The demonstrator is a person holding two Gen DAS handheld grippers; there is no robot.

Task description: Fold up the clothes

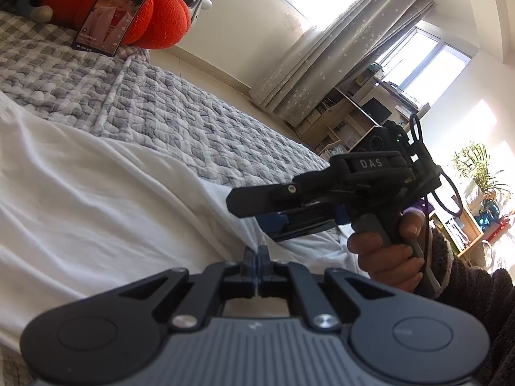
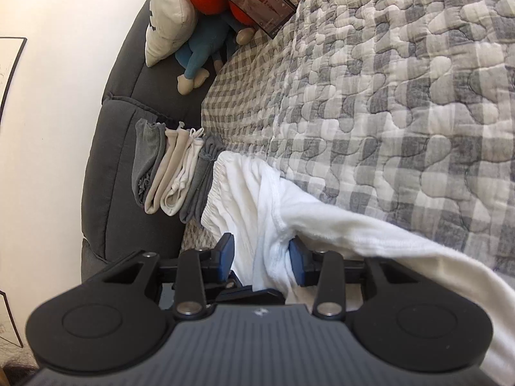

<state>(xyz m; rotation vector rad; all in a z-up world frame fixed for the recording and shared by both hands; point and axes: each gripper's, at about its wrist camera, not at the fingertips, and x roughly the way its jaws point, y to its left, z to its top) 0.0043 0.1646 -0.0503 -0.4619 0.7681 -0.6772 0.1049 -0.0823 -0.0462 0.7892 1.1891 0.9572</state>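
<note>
A white garment (image 1: 96, 193) lies spread over the grey checked quilt (image 1: 193, 122). At the bottom of the left wrist view, my left gripper (image 1: 258, 255) is shut and pinches a fold of it, with creases running into the tips. A hand holds my right gripper (image 1: 248, 215) just beyond, lying sideways over the same cloth. In the right wrist view my right gripper (image 2: 260, 255) stands open. A bunched part of the white garment (image 2: 273, 225) hangs between its blue pads (image 2: 228, 254). It touches the right-hand pad and is apart from the left-hand one.
Several folded clothes (image 2: 173, 173) stand in a row on the dark grey sofa edge (image 2: 112, 160). A lit phone (image 2: 254, 3) leans on an orange plush (image 1: 161, 16), beside a blue doll (image 2: 196, 54) and a white pillow (image 2: 167, 9). Curtains (image 1: 338, 58), shelves and plants stand across the room.
</note>
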